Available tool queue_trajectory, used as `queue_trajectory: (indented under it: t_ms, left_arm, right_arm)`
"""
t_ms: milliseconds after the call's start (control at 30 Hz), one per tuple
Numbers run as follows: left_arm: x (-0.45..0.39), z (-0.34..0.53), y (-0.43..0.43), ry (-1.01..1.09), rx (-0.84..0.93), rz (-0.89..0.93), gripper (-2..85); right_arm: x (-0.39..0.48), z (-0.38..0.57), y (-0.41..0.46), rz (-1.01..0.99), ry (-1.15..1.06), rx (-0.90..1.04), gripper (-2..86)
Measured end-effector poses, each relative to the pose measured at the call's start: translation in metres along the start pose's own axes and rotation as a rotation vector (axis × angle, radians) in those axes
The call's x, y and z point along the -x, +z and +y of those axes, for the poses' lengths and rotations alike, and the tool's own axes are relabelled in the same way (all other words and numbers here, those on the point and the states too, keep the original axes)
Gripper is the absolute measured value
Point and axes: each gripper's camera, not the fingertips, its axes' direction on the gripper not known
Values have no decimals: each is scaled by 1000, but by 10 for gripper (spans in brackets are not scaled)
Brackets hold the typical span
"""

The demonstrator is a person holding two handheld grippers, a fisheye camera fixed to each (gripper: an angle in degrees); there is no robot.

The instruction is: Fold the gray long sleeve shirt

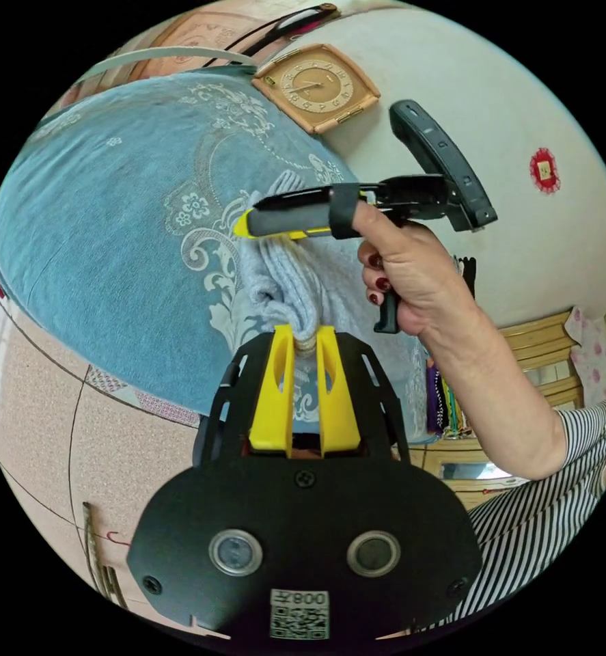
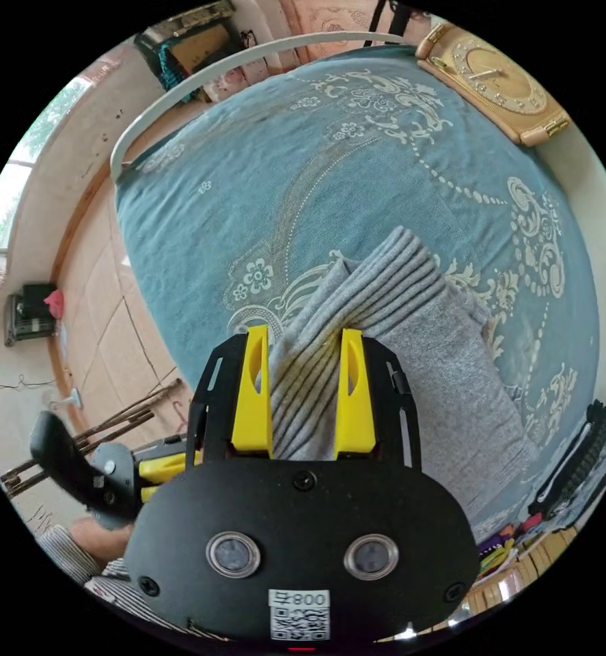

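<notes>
The gray ribbed knit long sleeve shirt (image 2: 412,355) lies on the bed covered with a blue-green towel-like bedspread with pale flower patterns (image 2: 262,178). In the right gripper view the shirt looks already gathered into a narrow, layered bundle, with one ribbed part laid over a smoother gray part, so I judge that the folding is well advanced but not finished: the cloth is lifted at one end and the edges are not yet flat and even. What is left, as I judge it, is to lay the held part down and make the bundle neat.

The left hand-held gripper (image 1: 305,342), with yellow jaws on a black body, has its jaws close together and clamped on a bunched tip of the shirt (image 1: 296,287), which hangs between it and the bed. Just above this tip, in the same view, the right hand-held gripper (image 1: 248,225) comes in from the side, held by a hand (image 1: 405,273) of a person in a striped sleeve; it touches or nearly touches the shirt.

In the right gripper view, the right hand-held gripper (image 2: 303,342) has its yellow jaws apart, with the ribbed folds of the shirt lying between them; I cannot tell if both jaws press on the cloth. The left hand-held gripper (image 2: 156,471) shows low at the side
</notes>
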Motion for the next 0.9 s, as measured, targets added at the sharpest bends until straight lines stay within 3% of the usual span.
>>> queue_trajectory:
  t_ms: [133,300,400,567,767,900]
  left_arm:
    - [-44,-4,7,87,13,-52,60]
    - [-80,-3,10,130,20,-76,60]
    - [-101,-2,8,139,16,-77,59]
    - [-159,-4,8,234,14,-74,58]
    - [-270,-9,19,467,15,-46,55]
    - [-355,-6,51,643,56,-17,53]
  right_arm:
    - [24,2,12,250,-24,-8,105]
    - [4,9,7,214,-11,-4,77]
    - [-14,18,1,149,-20,-2,62]
    - [-84,55,-38,-144,46,-91,56]
    - [-193,148,-102,-419,110,-295,52]
    - [-260,220,-124,-502,160,-393,46]
